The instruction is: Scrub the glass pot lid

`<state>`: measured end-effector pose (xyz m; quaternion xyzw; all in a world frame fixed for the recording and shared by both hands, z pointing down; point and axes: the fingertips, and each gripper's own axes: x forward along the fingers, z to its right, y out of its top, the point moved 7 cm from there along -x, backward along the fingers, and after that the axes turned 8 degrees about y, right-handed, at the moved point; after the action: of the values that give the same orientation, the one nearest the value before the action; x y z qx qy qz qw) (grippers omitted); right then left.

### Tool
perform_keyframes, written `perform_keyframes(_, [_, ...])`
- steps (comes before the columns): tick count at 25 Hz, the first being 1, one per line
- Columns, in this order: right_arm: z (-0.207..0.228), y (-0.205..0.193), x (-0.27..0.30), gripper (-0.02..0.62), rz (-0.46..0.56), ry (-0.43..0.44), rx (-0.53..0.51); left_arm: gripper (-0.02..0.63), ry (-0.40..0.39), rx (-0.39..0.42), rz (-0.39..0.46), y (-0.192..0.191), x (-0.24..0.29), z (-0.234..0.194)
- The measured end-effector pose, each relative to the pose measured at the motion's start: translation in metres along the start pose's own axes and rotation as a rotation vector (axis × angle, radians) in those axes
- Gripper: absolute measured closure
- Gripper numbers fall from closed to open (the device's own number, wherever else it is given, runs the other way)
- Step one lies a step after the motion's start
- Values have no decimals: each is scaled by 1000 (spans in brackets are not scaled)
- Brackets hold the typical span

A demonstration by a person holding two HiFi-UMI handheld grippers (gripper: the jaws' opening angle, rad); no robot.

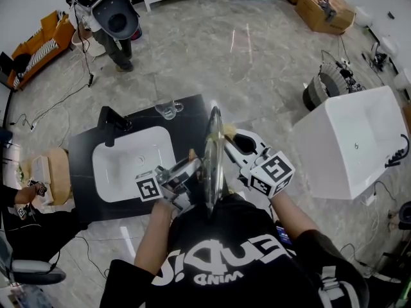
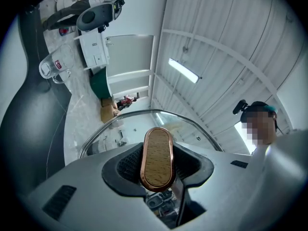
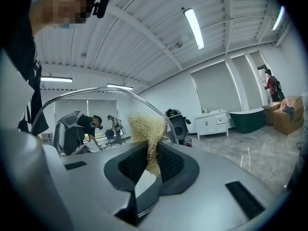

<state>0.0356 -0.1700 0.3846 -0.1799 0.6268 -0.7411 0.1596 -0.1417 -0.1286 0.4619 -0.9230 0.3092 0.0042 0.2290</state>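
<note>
Between the two hand-held grippers, the glass pot lid (image 1: 213, 162) stands on edge, held up in front of the person's chest. In the head view it shows as a thin upright disc. The left hand-held gripper (image 1: 189, 172) is clamped on the lid's wooden, copper-rimmed handle (image 2: 156, 153). Its own view shows the handle upright between the dark pads, with the lid's glass (image 2: 130, 124) and metal rim arching behind it. The right hand-held gripper (image 1: 230, 143) is closed on a straw-coloured fibre scrubber (image 3: 147, 129). The tuft sticks out past the jaws and meets the lid's glass (image 3: 86, 105) on the opposite face. In the head view the scrubber (image 1: 228, 130) sits near the lid's upper edge.

Below and to the left lies a black surface (image 1: 83, 153) with a white sink (image 1: 131, 162) set into it. A dark tap (image 1: 112, 124) stands at the sink's far edge, and a glass mug (image 1: 168, 110) stands near the far rim. On the grey floor (image 1: 257, 56) beyond, a white tub (image 1: 353, 140) stands to the right, and cardboard boxes (image 1: 324, 8) lie farther off.
</note>
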Motion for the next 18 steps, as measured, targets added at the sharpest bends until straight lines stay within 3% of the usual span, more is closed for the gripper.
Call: perform_keyframes(18, [51, -47, 34, 549, -147, -47, 64, 430, -52, -14, 45, 3, 3, 6])
